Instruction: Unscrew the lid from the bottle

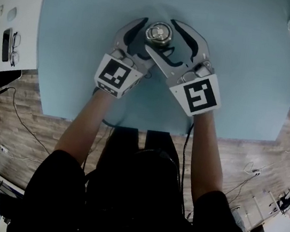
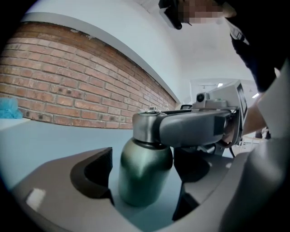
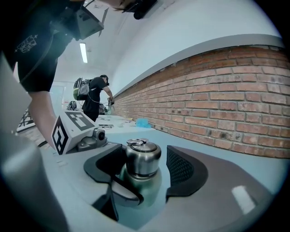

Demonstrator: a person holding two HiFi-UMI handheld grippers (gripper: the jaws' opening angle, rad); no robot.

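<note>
The bottle [image 2: 142,174] stands upright on the table [image 1: 238,72] between both grippers – smooth, hard metal, probably slippery – so the left gripper [image 2: 144,177], its jaws apart around the body, and the right gripper [image 3: 145,166], spread around the lid [image 3: 142,157], need firm squeezes.

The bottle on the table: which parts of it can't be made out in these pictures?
Head view: body of the bottle hidden beneath its lid, the left gripper and the right gripper.
Right gripper view: lower body crossed by a jaw of the left gripper.
Left gripper view: lid's right side covered by a jaw of the right gripper.
Every view: threads, under the lid.
</note>
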